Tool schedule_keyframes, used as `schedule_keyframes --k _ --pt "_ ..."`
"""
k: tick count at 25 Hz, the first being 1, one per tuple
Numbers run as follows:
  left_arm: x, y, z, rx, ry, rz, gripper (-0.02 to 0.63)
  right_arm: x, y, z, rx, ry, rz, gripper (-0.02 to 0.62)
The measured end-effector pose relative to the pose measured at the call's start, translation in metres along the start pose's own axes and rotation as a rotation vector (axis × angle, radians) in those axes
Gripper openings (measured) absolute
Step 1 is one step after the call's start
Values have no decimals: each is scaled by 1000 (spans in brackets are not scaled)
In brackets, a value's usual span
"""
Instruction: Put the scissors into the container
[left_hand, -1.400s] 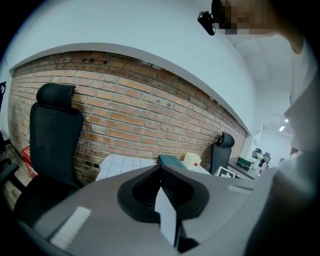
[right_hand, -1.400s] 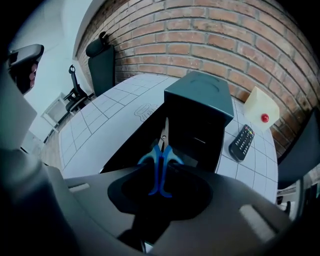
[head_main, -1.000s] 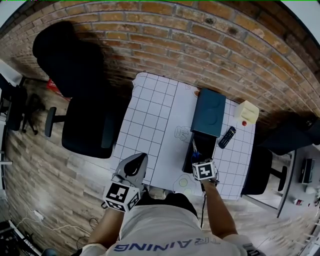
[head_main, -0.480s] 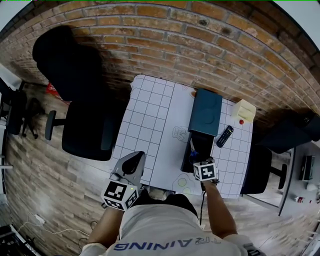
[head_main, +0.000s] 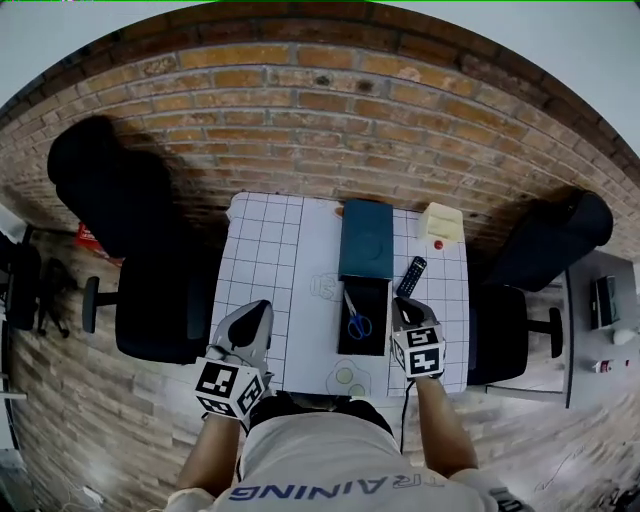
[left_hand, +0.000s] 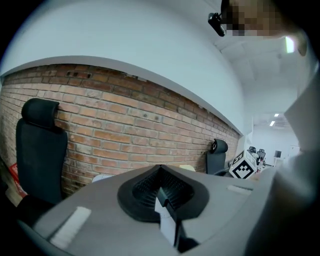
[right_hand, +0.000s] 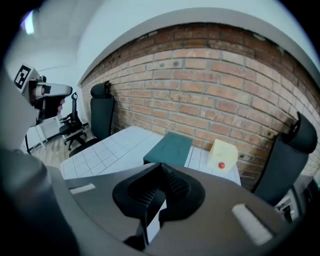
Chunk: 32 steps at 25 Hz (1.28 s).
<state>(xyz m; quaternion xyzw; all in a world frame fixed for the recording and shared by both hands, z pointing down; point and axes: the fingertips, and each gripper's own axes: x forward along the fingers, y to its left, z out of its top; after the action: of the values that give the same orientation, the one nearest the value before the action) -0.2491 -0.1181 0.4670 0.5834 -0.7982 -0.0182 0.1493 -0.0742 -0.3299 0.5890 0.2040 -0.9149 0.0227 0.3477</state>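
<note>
The scissors (head_main: 356, 321), with blue handles, lie inside the open black container (head_main: 344, 340) on the white grid table (head_main: 265, 260). Its teal lid (head_main: 366, 238) rests just beyond it and shows too in the right gripper view (right_hand: 170, 146). My right gripper (head_main: 405, 306) hangs just right of the container, shut and empty; in its own view the right gripper (right_hand: 160, 169) has its jaws closed with nothing between them. My left gripper (head_main: 259, 310) is over the table's near left edge, away from the container, and in its own view the left gripper (left_hand: 160, 171) is shut and empty.
A black remote (head_main: 411, 276) and a cream box with a red button (head_main: 440, 223) lie right of the lid. Black office chairs stand at the left (head_main: 150, 300) and right (head_main: 500, 335) of the table. A brick wall (head_main: 320, 130) runs behind.
My right gripper has drawn back from over the container to its right side, leaving the scissors lying inside. The head view has shifted, so the table sits more centred. The left gripper has barely moved.
</note>
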Motion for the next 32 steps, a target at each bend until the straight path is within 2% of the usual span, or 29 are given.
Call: schedule_keyframes --k 6,9,13,16,23,32 --pt "15 -37 40 60 -99 -77 2 -62 -35 67 17 -251 -87 17" --pt "20 -55 58 87 -137 -117 2 -97 -41 95 40 -367 -91 17" --pt "26 -71 68 109 -148 -150 2 -142 -45 122 90 -527 -81 15" --pt "29 -76 73 114 -148 -158 2 -161 -47 132 135 -601 -56 15" --pt "26 -78 70 123 -135 -158 2 -152 -35 127 137 -585 -14 15" --pt "21 -77 57 103 -89 -163 2 -140 -23 118 108 -522 -10 15"
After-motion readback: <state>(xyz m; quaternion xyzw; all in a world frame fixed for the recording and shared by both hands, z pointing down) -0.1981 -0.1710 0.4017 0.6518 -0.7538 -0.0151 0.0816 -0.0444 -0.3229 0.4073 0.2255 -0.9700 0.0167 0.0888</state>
